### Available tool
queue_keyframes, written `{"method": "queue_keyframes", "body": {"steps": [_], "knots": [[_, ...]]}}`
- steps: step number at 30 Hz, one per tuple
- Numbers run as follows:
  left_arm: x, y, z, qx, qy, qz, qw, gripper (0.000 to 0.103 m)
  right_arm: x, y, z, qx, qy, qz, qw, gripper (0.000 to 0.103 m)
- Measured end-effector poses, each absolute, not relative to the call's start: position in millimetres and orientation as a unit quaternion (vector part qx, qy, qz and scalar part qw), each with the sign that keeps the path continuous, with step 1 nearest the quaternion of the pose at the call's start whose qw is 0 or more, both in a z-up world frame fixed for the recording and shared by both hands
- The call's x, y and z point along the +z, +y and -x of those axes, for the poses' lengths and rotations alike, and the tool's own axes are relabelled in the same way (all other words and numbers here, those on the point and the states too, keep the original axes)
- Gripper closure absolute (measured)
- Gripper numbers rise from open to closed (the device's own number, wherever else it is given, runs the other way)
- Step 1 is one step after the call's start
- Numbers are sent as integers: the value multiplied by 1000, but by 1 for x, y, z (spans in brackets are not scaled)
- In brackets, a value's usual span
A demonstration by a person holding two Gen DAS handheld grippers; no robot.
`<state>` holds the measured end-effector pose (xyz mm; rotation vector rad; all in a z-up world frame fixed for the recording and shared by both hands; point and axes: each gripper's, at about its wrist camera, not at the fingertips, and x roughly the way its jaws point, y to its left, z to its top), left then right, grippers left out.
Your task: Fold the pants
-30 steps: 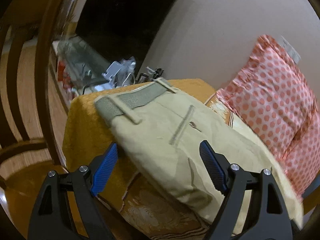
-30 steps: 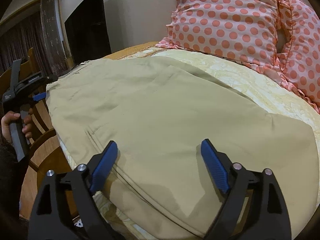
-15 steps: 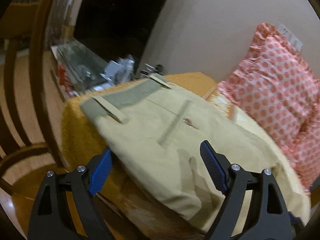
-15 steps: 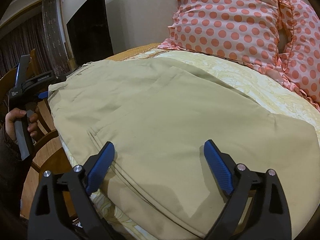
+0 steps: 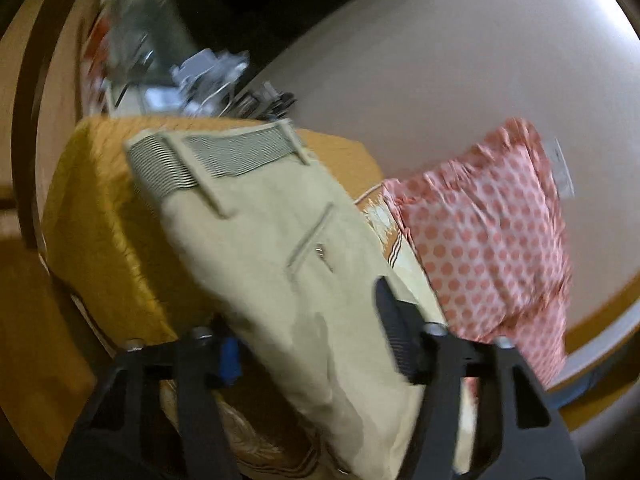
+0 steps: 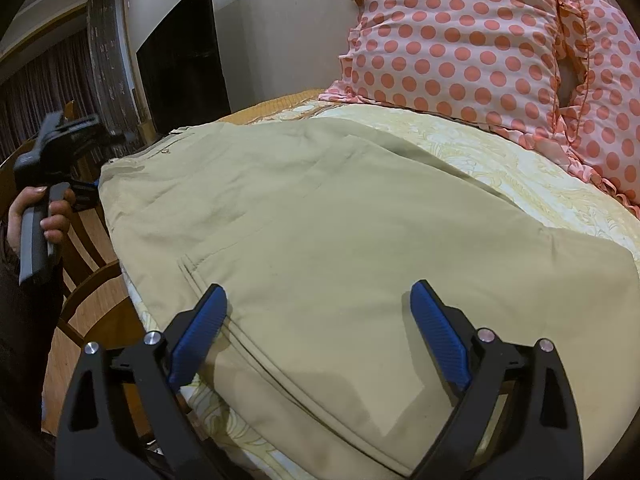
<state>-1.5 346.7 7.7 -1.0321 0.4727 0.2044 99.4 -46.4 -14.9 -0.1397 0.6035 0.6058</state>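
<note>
Beige pants (image 6: pixel 340 220) lie flat on the bed. The left wrist view shows their waist end (image 5: pixel 280 240) with the grey ribbed waistband (image 5: pixel 224 156) toward the bed's corner. My left gripper (image 5: pixel 312 340) is open, its jaws straddling the near edge of the pants; its left finger is below the edge, half hidden. The view is blurred. My right gripper (image 6: pixel 320 332) is open and empty, just above the pants' near seam. The left gripper's body (image 6: pixel 60 140) shows in a hand at the far left of the right wrist view.
Pink polka-dot pillows (image 6: pixel 500 48) lean on the wall behind the pants; they also show in the left wrist view (image 5: pixel 492 232). An orange bedspread (image 5: pixel 100 208) covers the bed's corner. A wooden chair (image 6: pixel 88 248) stands by the bed. A dark TV (image 6: pixel 180 68) and cluttered stand (image 5: pixel 180 64) sit beyond.
My left gripper has tilted and moved in on the pants' edge, its left finger now under the cloth edge. My right gripper has crept slightly forward over the pants.
</note>
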Motion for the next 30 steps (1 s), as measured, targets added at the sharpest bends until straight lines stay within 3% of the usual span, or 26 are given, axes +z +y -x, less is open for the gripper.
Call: {"method": "queue_keyframes", "body": {"steps": [1,3,5,12,18,21,25,30], "knots": [[6,348,3,106,226,494,833,64,-15,-46,-99,294,292,67,908,10],[1,349,8,129,230,504,823,87,-15,-48,-99,296,291,63,907,10],[-2,350,11,133,224,510,820,92,-14,-51,-99,300,292,54,907,10],[83,287,-20,162,234,295,912,94,-3,-91,-96,301,293,-28,907,10],[149,135,-58,23,208,87,974,94,22,-173,-82,253,242,-150,924,10],[141,50,-59,-96,220,16,971,94,30,-230,-73,200,213,-218,931,10],[87,-51,-45,-231,279,-79,929,94,22,-291,-72,147,236,-305,911,10],[38,-88,-37,-273,334,-118,894,94,6,-326,-80,165,252,-384,873,10]]}}
